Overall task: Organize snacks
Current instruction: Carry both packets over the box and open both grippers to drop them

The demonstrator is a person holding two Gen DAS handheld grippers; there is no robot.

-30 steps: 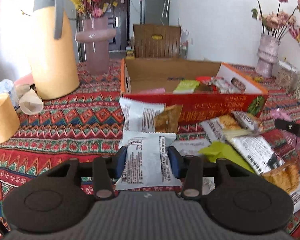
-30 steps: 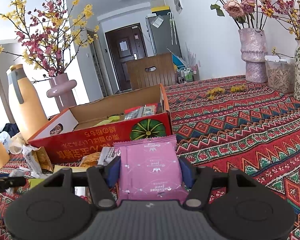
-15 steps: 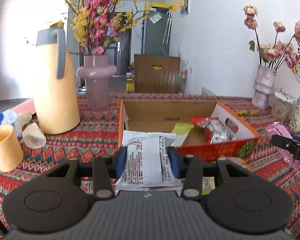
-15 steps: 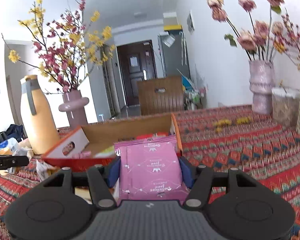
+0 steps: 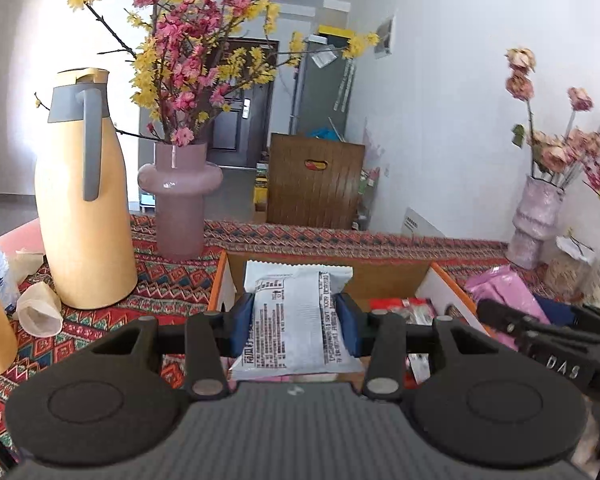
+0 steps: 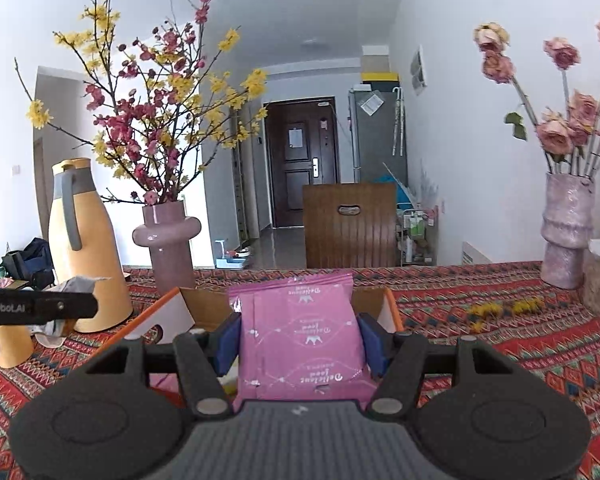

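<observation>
Cardboard box (image 5: 384, 276) sits open-topped at lower centre of both views, apparently the collection bin, with a few red snacks (image 5: 404, 307) already inside. Left gripper (image 5: 296, 320) clamps a white packet (image 5: 296, 316) by its side edges; right gripper (image 6: 298, 338) likewise pinches a pink packet (image 6: 300, 332). Each packet hangs in front of the box, likely for dropping in.

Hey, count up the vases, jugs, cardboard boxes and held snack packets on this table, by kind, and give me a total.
Vases: 2, mauve vase and pale textured vase
Thermos jugs: 1, yellow jug
Cardboard boxes: 1, orange box
Held snack packets: 2, white packet in the left tongs, pink packet in the right tongs
Total: 6
</observation>
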